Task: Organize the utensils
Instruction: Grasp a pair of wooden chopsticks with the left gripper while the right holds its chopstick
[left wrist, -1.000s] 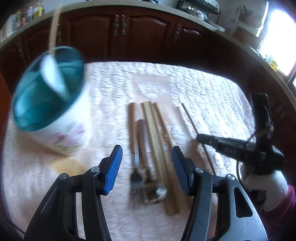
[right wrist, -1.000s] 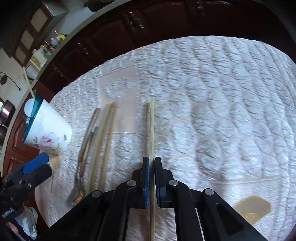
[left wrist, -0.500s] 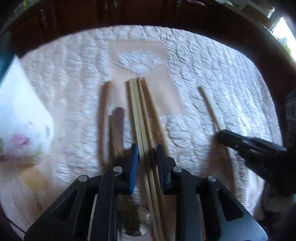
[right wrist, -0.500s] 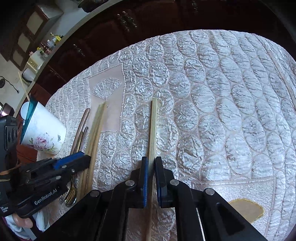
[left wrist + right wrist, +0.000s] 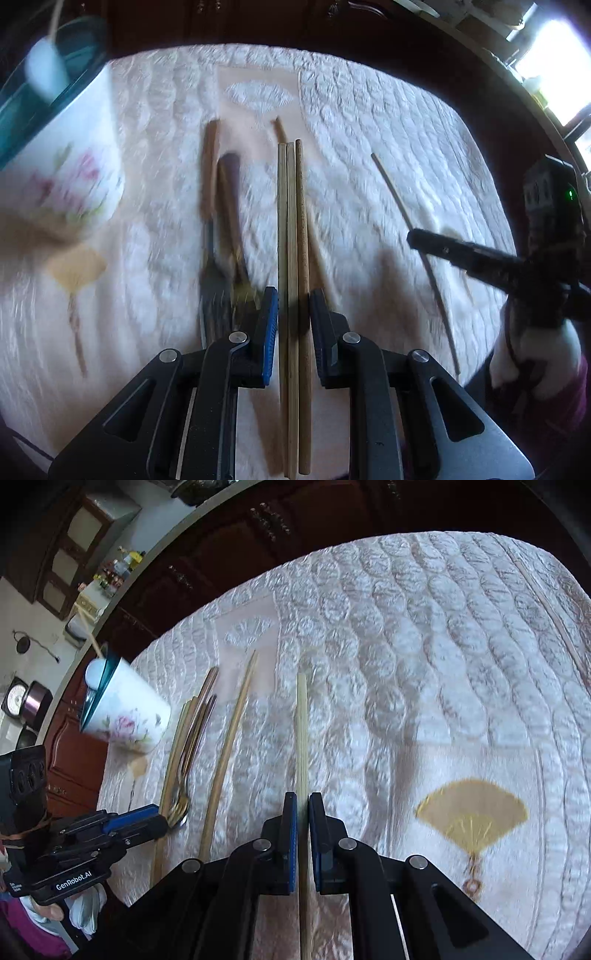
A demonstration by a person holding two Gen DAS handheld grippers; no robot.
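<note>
**Operator:** Starting at the left, I have the floral holder (image 5: 62, 177) at about ten o'clock from my left gripper (image 5: 291, 325), standing on the quilted worktop (image 5: 388, 122) with a spoon already in it. The fork (image 5: 212, 295) and a dark-handled spoon (image 5: 231, 206) lie just left of the fingers, at eleven o'clock.

**Spotter:** And the left fingers themselves?

**Operator:** They have just been closing, and now they stand narrow with the bundle of chopsticks (image 5: 293, 229) between them. The bundle looks like three sticks side by side, two pale and one browner. I judge they are clamped, since the sticks run straight back under the gripper.

**Spotter:** How do you want to carry them?

**Operator:** I'd lift slowly and keep the bundle parallel, because loose sticks can fan out or slip. Then I'd tip the far ends up over the holder's teal rim and lower them in. One more brown stick (image 5: 314, 258) lies on the cloth just right of the bundle, so I'd watch not to drag it.

**Spotter:** Right side?

**Operator:** My right gripper (image 5: 303, 834) is all but closed on a single pale chopstick (image 5: 302, 738), which runs away towards twelve o'clock. It is thin, straight and square-edged, so it may pivot in the pads. From there the holder (image 5: 125, 716) sits at ten o'clock, well apart.
</note>
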